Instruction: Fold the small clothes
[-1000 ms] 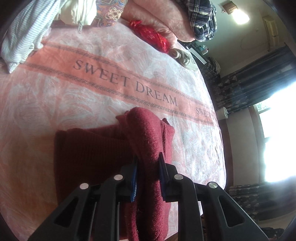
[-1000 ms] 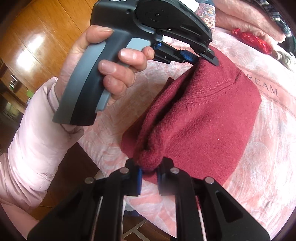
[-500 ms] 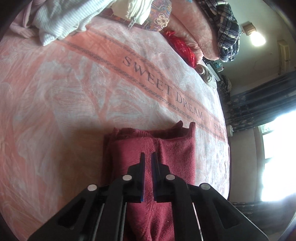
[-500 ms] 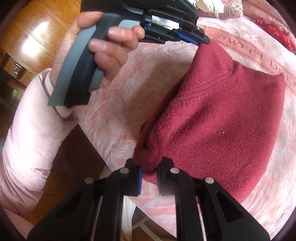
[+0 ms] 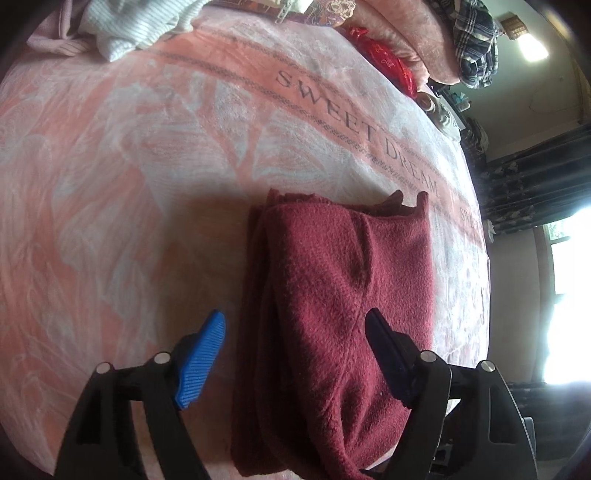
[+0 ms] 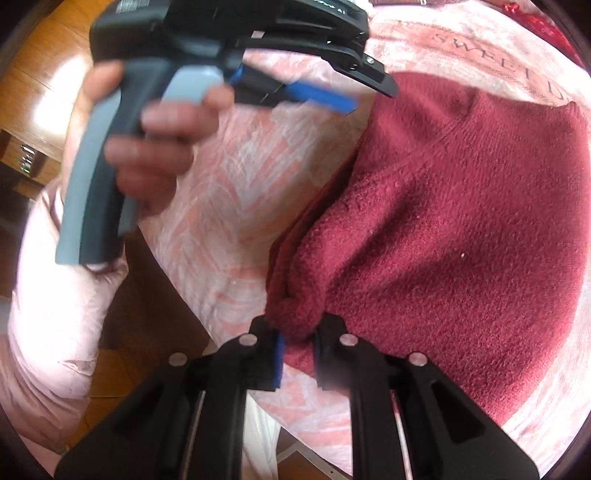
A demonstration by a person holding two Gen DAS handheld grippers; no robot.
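The red cloth (image 5: 332, 325) lies on the bed (image 5: 147, 155), near its front edge; it is folded over into a thick block with layers showing down its left side, so most of the folding looks done; what may be left is letting go of the last corner and patting it flat, or one more fold; other clothes (image 5: 140, 22) sit in a heap at the far end of the bed, and they look not yet folded.

The left tool (image 5: 295, 354) is open wide; its blue pad (image 5: 199, 362) sits left of the cloth and the other finger sits over the cloth's right part; it holds nothing. The right tool (image 6: 299, 354) is pinched tight on a bunched corner of the cloth at the bed's edge.

The left view shows the whole folded block from above, the words on the bed cover, the clothes heap, a red bag (image 5: 388, 62) and the bright window (image 5: 569, 295); it does not show the right tool's grip. The right view shows that grip close up, plus the left hand (image 6: 147, 147) holding its tool above the bed, a pink sleeve (image 6: 55, 332) and the wood floor (image 6: 37, 55); that tool is blurry there.
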